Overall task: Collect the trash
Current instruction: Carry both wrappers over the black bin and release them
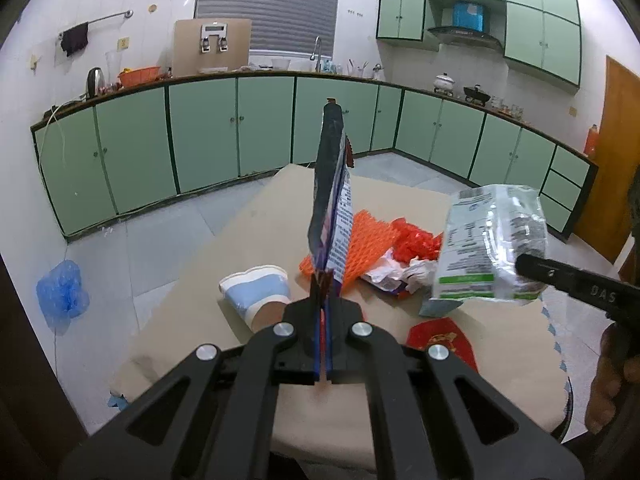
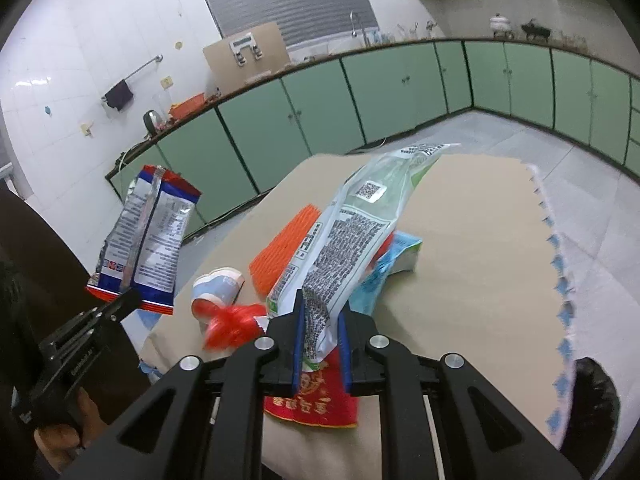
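Left gripper (image 1: 322, 280) clamped tight on the bottom edge of a blue wrapper (image 1: 332, 200), held upright above the desk (image 1: 256, 216). Right gripper (image 2: 322, 312) pinched on the lower end of a clear printed bag (image 2: 348, 236), fingers (image 2: 297, 344) nearly together, bag lifted and slanting away ahead. Below and beyond the fingers on the desk: orange mesh (image 2: 280, 244), a tipped paper cup (image 2: 218, 286), red crumpled plastic (image 2: 234, 322), a red packet (image 2: 316, 400) directly beneath the right fingers, a light-blue pack (image 2: 400, 256) just behind the bag. On the floor, far left, a blue plastic bag (image 1: 62, 292).
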`<act>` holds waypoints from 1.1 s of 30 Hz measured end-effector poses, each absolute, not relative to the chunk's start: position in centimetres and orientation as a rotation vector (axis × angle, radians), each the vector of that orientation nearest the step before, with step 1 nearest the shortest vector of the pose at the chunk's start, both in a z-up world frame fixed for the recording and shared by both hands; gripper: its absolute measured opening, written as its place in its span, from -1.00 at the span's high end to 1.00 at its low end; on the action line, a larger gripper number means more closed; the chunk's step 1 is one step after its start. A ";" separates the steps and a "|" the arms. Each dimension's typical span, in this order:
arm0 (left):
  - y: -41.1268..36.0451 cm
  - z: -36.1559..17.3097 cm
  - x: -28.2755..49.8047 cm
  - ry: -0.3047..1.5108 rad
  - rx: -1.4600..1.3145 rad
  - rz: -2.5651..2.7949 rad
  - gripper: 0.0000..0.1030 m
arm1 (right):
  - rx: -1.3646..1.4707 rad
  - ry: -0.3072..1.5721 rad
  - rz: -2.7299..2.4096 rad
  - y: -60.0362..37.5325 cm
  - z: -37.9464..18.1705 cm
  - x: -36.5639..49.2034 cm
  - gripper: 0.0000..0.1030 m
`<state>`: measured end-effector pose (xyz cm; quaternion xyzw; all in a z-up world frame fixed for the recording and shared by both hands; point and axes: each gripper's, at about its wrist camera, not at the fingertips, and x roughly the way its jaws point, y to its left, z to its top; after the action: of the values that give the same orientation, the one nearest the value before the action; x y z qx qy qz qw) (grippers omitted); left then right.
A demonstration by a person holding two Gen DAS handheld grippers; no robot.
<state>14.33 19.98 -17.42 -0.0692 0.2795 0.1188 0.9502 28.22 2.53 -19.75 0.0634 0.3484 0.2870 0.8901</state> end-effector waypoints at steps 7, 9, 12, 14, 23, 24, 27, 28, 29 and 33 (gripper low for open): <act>18.7 -16.2 13.2 0.550 -0.132 0.214 1.00 | 0.136 0.677 0.557 -0.7 -17.6 26.4 0.72; 18.0 -15.9 12.9 0.549 -0.129 0.199 1.00 | 0.144 0.670 0.549 -1.6 -17.2 25.7 0.72; 17.1 -15.5 12.7 0.554 -0.119 0.176 1.00 | 0.144 0.660 0.535 -2.6 -16.5 24.7 0.72; 16.1 -15.4 12.6 0.557 -0.110 0.156 1.00 | 0.147 0.653 0.526 -3.4 -16.3 24.1 0.72; 9.8 -15.0 12.8 0.578 -0.074 0.020 1.00 | 0.165 0.654 0.431 -9.1 -16.4 20.7 0.72; 8.6 -15.0 13.0 0.582 -0.066 -0.008 1.00 | 0.171 0.657 0.409 -10.2 -16.7 20.2 0.72; 5.9 -15.5 13.3 0.595 -0.044 -0.072 1.00 | 0.185 0.668 0.359 -13.0 -17.3 18.9 0.72; 4.6 -15.7 13.6 0.601 -0.032 -0.097 1.00 | 0.188 0.670 0.346 -13.6 -17.4 18.7 0.72; 3.5 -16.0 13.7 0.608 -0.024 -0.121 1.00 | 0.196 0.675 0.322 -14.9 -17.7 18.2 0.72; -0.6 -17.2 14.6 0.638 0.003 -0.224 1.00 | 0.223 0.687 0.251 -18.7 -18.6 16.9 0.72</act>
<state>14.62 -0.61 -17.19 0.0014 0.3130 -0.1099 0.9434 16.85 -18.66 -18.57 0.1087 0.3353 0.1225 0.9278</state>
